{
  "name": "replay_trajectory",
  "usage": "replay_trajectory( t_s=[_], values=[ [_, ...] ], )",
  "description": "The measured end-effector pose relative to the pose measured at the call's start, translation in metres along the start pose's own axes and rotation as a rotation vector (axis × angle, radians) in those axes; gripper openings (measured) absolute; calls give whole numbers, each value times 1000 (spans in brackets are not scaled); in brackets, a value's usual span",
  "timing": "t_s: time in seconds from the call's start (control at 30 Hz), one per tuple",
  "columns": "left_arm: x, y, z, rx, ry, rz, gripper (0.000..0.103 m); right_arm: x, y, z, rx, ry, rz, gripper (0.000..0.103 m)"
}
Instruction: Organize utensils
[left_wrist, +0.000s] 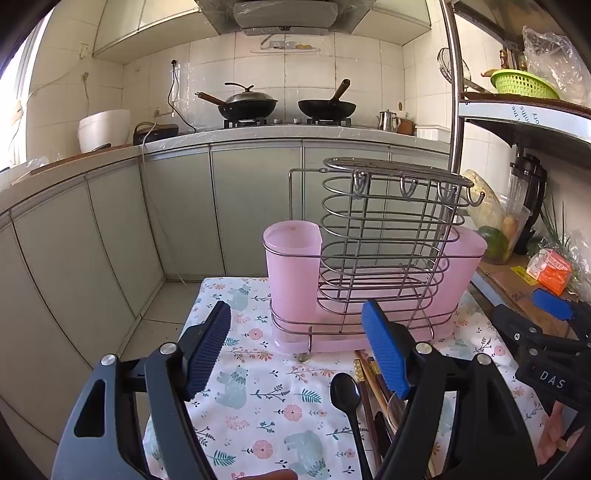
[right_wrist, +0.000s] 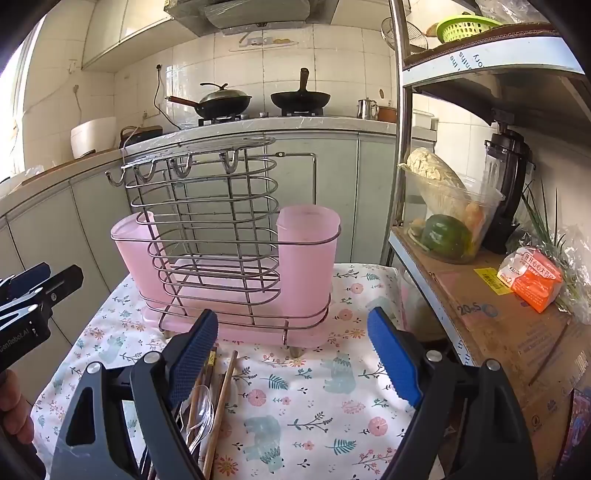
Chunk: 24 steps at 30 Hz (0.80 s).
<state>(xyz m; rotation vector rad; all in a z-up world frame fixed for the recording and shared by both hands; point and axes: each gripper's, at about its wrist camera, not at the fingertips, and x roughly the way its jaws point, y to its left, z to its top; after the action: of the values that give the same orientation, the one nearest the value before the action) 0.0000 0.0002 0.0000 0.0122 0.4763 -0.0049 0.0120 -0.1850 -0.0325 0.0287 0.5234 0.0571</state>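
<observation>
Both tools, left tool (left_wrist: 295, 350) and right tool (right_wrist: 291, 358), released; loose utensils (left_wrist: 369, 398) lie at 6 o'clock of the pink plastic, wire-framed utensil rack (left_wrist: 369, 266), awaiting sorting.

I read two fisheye views, one per gripper, each looking forward along its fingers and tilted downward toward a small table with a floral cloth (left_wrist: 258, 402). The left wrist view sits low and close over the cloth's left portion, facing the utensil rack (left_wrist: 373, 258) and, beyond it, the stove counter (left_wrist: 258, 134). The right wrist view sits equally close, offset rightward, taking in the side shelf (right_wrist: 491, 295). Both views share the rack, the cloth and the counter. Each view catches the other gripper at its edge.
</observation>
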Motion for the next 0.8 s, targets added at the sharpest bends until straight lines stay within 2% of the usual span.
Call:
replay_trajectory(
  t_s=[0.8],
  values=[
    [2,0,-2,2,3,1,74,-1,0,4,0,0,1,82]
  ],
)
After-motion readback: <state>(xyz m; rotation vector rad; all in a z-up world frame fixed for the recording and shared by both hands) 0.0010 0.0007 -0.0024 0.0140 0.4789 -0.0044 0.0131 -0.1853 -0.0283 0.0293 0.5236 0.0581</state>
